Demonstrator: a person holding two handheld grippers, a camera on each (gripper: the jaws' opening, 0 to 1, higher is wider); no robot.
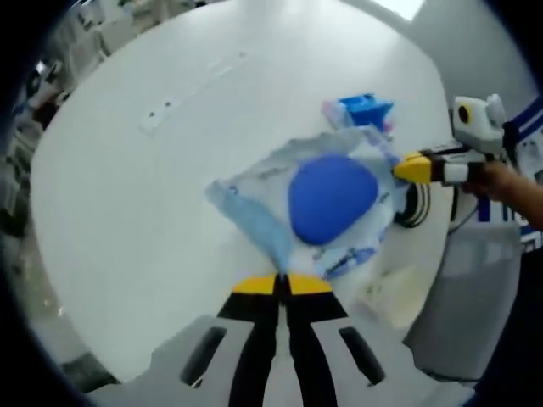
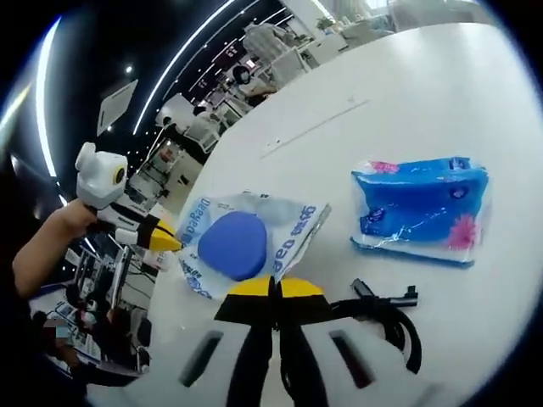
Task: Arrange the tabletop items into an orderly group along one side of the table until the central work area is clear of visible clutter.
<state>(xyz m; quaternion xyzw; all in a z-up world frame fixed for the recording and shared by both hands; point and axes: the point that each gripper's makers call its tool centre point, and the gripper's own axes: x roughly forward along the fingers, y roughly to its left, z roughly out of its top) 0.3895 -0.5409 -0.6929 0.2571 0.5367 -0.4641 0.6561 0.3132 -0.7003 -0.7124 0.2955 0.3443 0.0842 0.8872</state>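
A clear plastic bag [image 1: 254, 199] with blue print holds a round blue pad [image 1: 331, 197]. My left gripper [image 1: 282, 284] is shut on the bag's near edge. The right gripper [image 1: 416, 168] comes in from the right, its yellow tips pinching the bag's opposite edge. In the right gripper view the same bag [image 2: 293, 229] and blue pad [image 2: 233, 246] lie just past my right gripper [image 2: 273, 288], which is shut on its rim, while the left gripper [image 2: 161, 237] holds its left side. A blue tissue pack [image 2: 422, 210] [image 1: 365, 110] lies flat on the white table [image 1: 153, 212].
A coiled black cable [image 2: 386, 314] [image 1: 416, 208] lies on the table beside the bag. A grey bin or chair [image 1: 479, 297] stands off the table's edge. A person's hand [image 1: 509, 182] holds the right gripper. Desks and people fill the room [image 2: 246, 59] behind.
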